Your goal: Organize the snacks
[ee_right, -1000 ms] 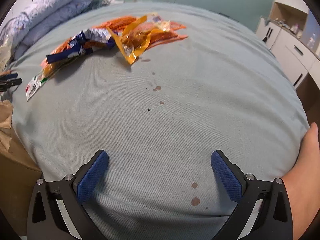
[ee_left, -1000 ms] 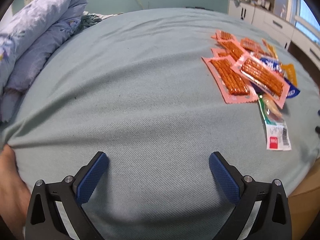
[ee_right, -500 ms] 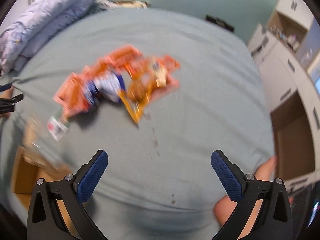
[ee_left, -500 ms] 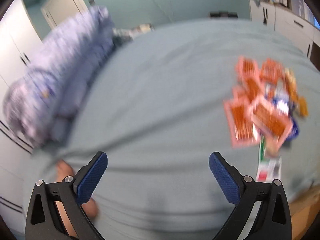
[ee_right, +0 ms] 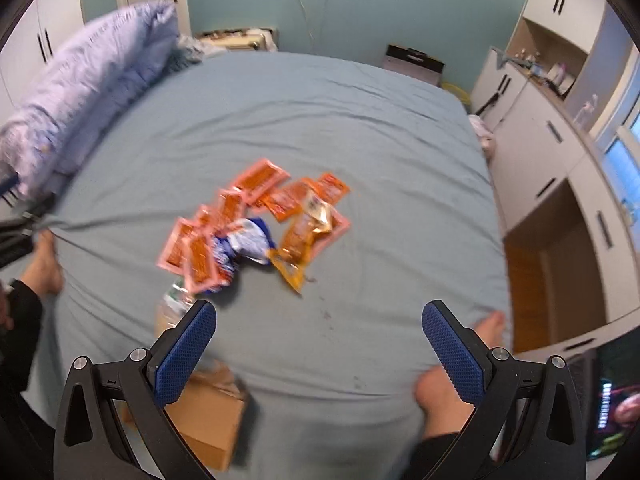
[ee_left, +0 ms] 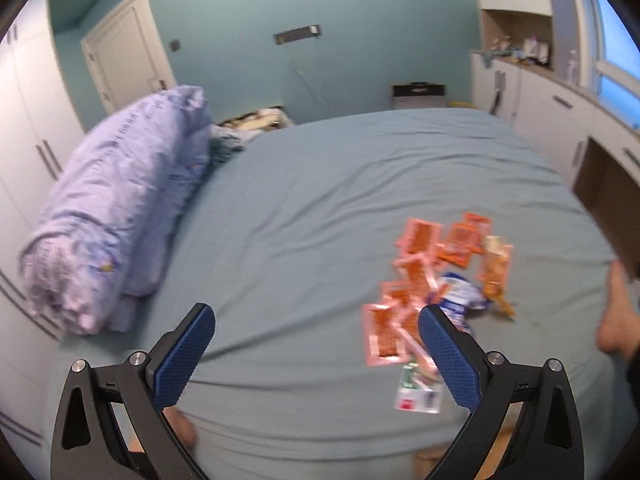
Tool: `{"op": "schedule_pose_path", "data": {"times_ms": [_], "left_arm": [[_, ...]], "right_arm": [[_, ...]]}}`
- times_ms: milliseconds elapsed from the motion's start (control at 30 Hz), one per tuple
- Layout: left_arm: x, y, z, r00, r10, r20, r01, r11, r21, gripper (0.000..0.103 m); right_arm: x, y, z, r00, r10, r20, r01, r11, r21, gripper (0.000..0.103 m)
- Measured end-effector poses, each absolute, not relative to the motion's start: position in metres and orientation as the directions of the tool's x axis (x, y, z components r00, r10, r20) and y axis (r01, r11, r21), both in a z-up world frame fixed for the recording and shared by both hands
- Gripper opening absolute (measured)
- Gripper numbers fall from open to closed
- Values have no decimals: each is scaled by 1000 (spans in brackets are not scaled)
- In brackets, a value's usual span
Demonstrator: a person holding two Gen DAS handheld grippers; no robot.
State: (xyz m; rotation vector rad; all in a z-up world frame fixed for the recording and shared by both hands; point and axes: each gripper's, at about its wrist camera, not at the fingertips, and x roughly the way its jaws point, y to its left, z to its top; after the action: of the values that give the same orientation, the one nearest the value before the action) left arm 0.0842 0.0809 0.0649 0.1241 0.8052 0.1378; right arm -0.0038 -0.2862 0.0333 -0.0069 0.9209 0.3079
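A loose pile of snack packets lies on the blue-grey bed sheet: several orange-pink sachets, a blue-and-white bag, a yellow-edged pouch and a green-and-white packet nearest the bed's front edge. My left gripper is open and raised above the bed's near edge, the pile to its right. My right gripper is open too, high above the near edge, with the pile ahead and slightly left. Neither holds anything.
A rolled lilac duvet lies along the bed's left side. A cardboard box stands on the floor at the bed's front edge. White cabinets line the right wall. A person's bare feet show near the bed's edge.
Both grippers have risen and pulled back from the bed, so the whole bed and room are now in view. Both stay open. The snacks have not moved.
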Motion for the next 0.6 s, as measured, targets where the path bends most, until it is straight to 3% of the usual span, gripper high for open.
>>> {"op": "schedule_pose_path", "data": {"times_ms": [167, 233, 433, 600], "left_arm": [[88, 76, 47, 630, 45, -775, 16, 997, 72, 103], [93, 78, 40, 597, 23, -802, 17, 999, 42, 103], [104, 82, 24, 524, 87, -847, 15, 994, 111, 103], [102, 88, 9, 460, 26, -888, 40, 998, 50, 103]], "right_arm": [[-7, -256, 32, 597, 234, -767, -336, 942, 26, 103], [-9, -232, 24, 575, 276, -770, -379, 924, 48, 103], [-5, -200, 4, 501, 304, -810, -453, 890, 53, 103], [5, -191, -2, 452, 323, -831, -486, 871, 74, 103]]}}
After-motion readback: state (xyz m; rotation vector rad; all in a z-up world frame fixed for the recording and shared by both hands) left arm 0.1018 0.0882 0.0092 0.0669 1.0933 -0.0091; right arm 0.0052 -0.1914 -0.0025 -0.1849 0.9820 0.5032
